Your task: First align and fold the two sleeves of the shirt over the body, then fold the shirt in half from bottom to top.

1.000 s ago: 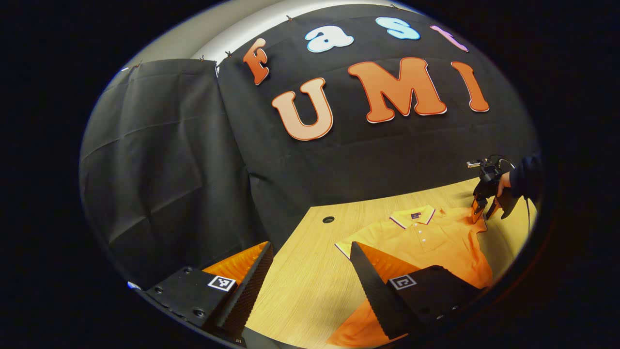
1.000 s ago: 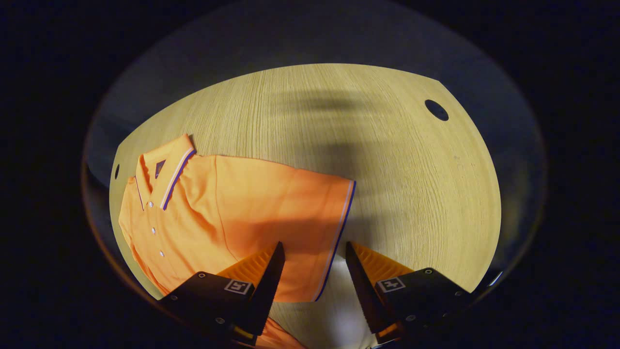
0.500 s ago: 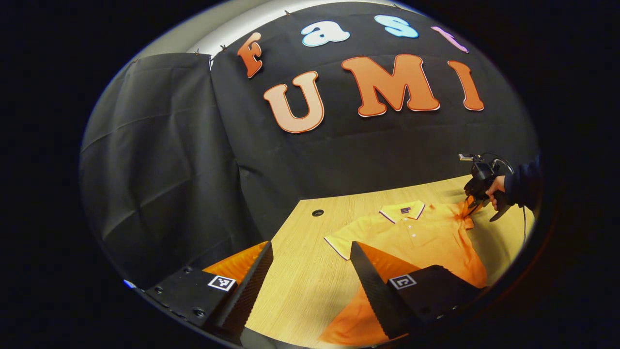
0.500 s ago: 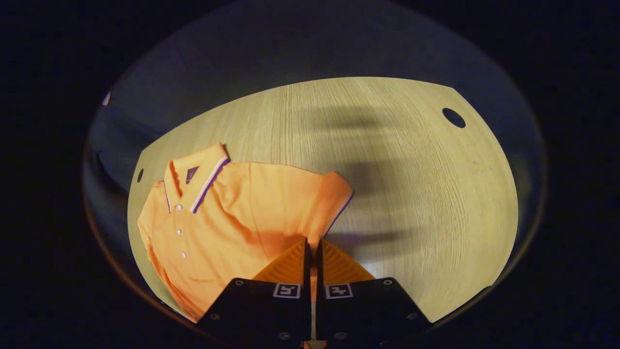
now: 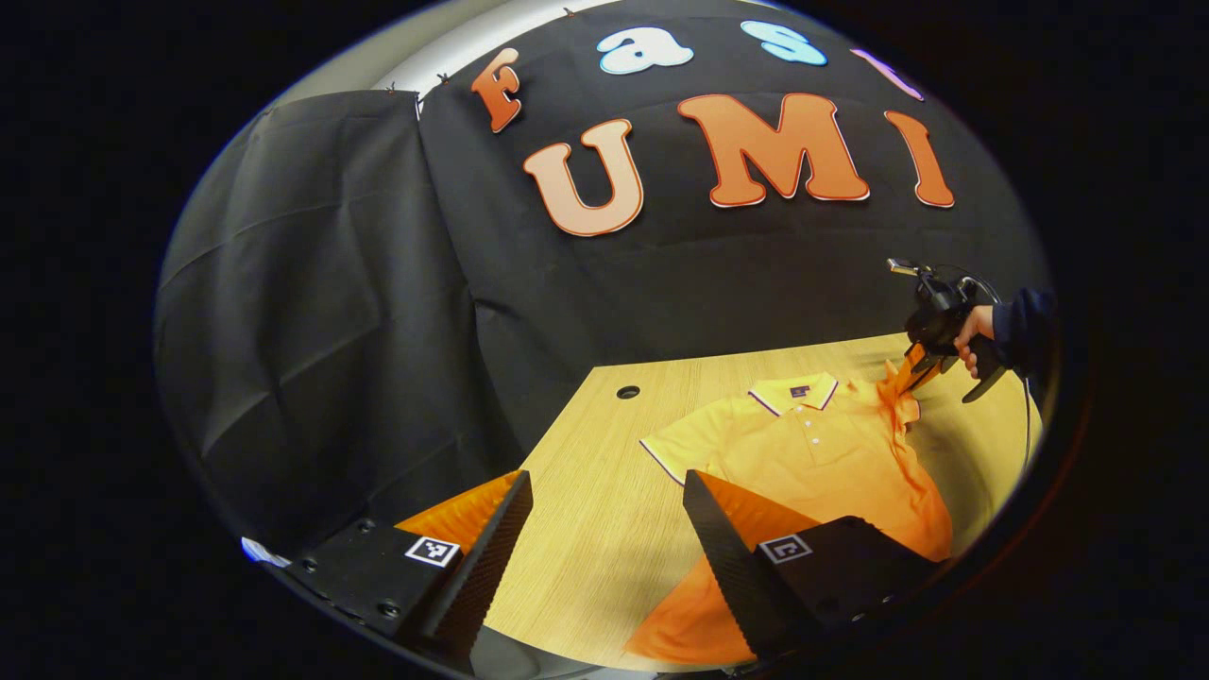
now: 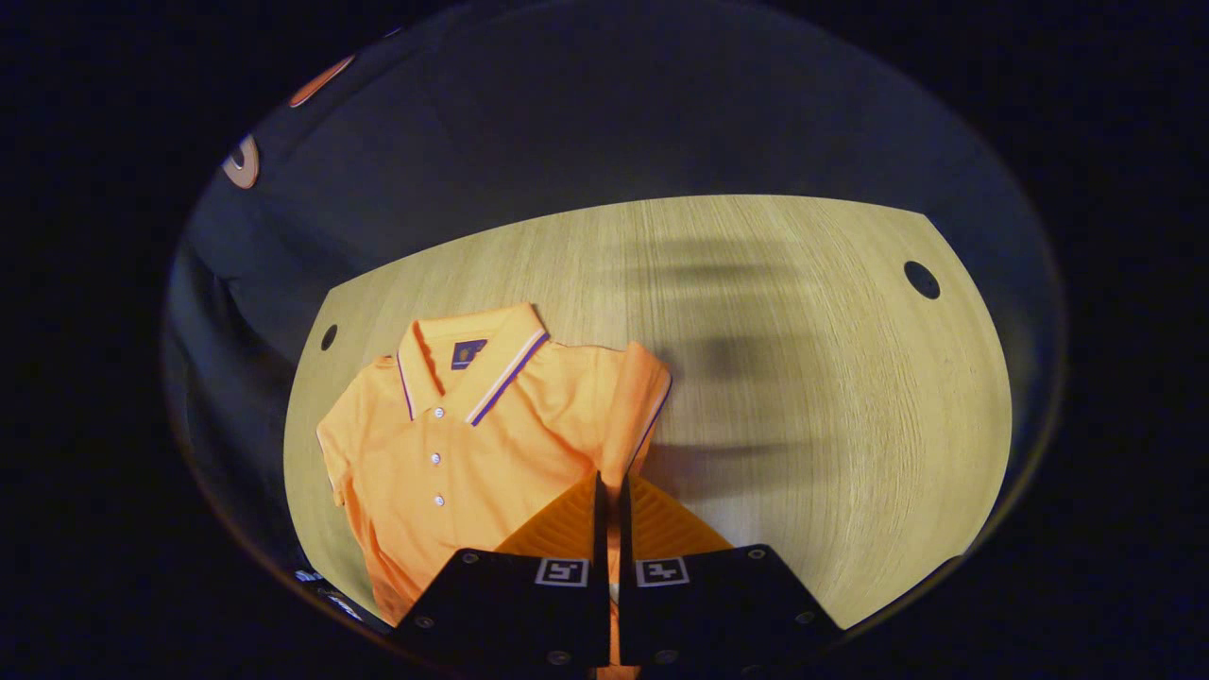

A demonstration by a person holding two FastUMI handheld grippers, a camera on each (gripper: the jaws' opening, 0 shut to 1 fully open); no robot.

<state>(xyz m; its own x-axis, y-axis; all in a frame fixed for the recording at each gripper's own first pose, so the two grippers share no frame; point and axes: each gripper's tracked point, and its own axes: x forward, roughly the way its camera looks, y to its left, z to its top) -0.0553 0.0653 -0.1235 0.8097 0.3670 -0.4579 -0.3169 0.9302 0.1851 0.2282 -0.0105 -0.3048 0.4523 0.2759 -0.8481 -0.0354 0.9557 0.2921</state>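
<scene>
An orange polo shirt (image 5: 831, 463) (image 6: 463, 453) with a striped collar lies face up on the wooden table (image 5: 586, 557). My right gripper (image 6: 609, 486) is shut on the shirt's sleeve (image 6: 638, 406), which it holds lifted above the table. In the left gripper view that gripper (image 5: 921, 364) hangs at the far right in a person's hand, the sleeve pulled up into a peak. My left gripper (image 5: 604, 491) stands open above the table's near side, close to the shirt's other sleeve (image 5: 680, 444), with nothing between its fingers.
The table (image 6: 831, 378) has round cable holes (image 5: 628, 391) (image 6: 921, 280) (image 6: 328, 337) near its back corners. Black cloth walls close the booth behind and to the left. Bare wood stretches beside the shirt in the right gripper view.
My right gripper closed on the sleeve's edge and has lifted it, swinging toward the shirt's body. The left gripper stayed open and shifted only slightly.
</scene>
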